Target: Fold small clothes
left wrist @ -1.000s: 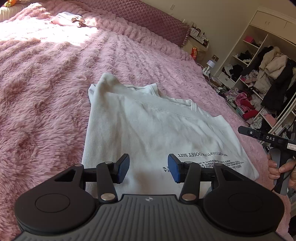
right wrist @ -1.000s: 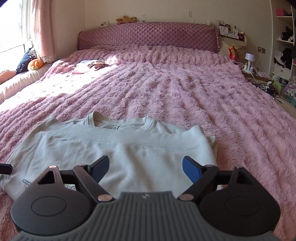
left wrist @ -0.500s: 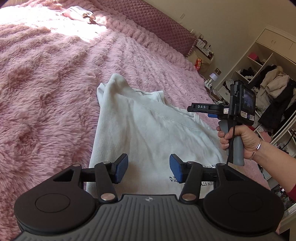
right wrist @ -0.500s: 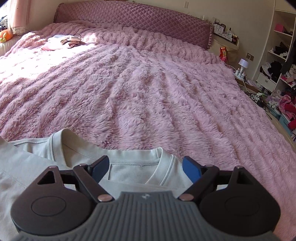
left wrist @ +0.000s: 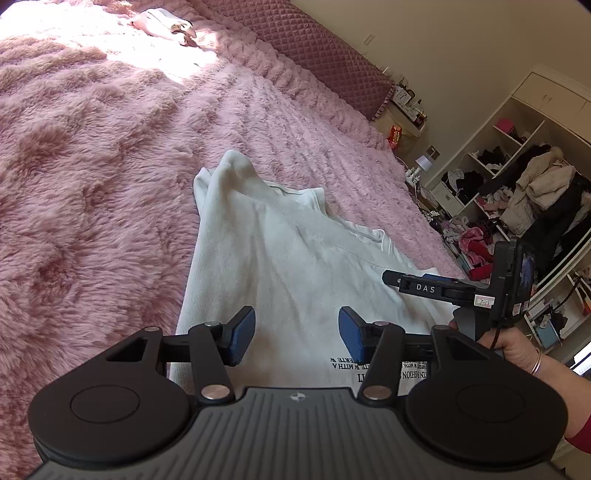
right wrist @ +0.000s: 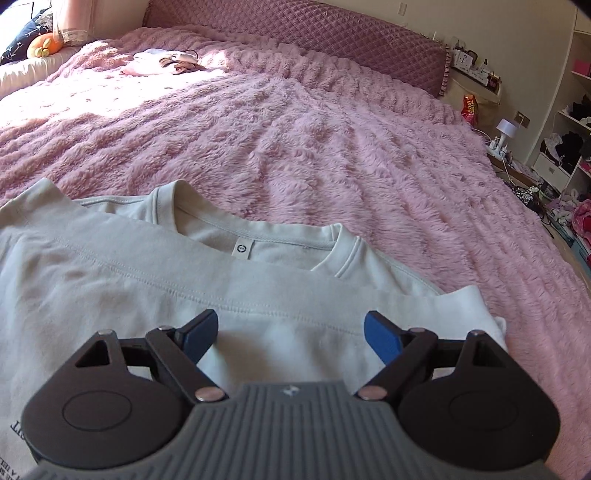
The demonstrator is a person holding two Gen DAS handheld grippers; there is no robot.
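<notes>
Two grippers were in view, and neither held anything. The left gripper (left wrist: 297, 334) had its blue ribbed pads (left wrist: 242, 334) set apart, with bare cloth visible in the gap and no fabric pinched. It hovered above the printed hem end of the pale grey-white cotton T-shirt (left wrist: 280, 266). The right gripper (right wrist: 290, 334) had its blue pads (right wrist: 382, 339) spread wide, also with nothing between them. It was positioned above the upper body of the T-shirt (right wrist: 147, 280), just short of the ribbed round neckline (right wrist: 258, 240).

The T-shirt lay flat on the fluffy pink plush blanket (right wrist: 332, 147), partly folded: one layer had been turned over so that a stitched hem line ran across the garment below the neckline. A small white neck label (right wrist: 242, 249) with a round mark showed inside the collar. Black printed lettering (left wrist: 384, 369) lay at the end of the T-shirt nearest the left gripper.

In the left wrist view, the right gripper (left wrist: 436, 288) appeared at the T-shirt's far side edge, carried by a person's hand (left wrist: 517, 347) wearing a thin bracelet.

Well beyond the T-shirt, near the quilted mauve headboard (right wrist: 295, 33), a small pile of light clothes (right wrist: 162, 61) rested on the blanket. Off the blanket, to the side of the T-shirt where the right gripper stood, white open shelving (left wrist: 517, 192) held cluttered garments.
</notes>
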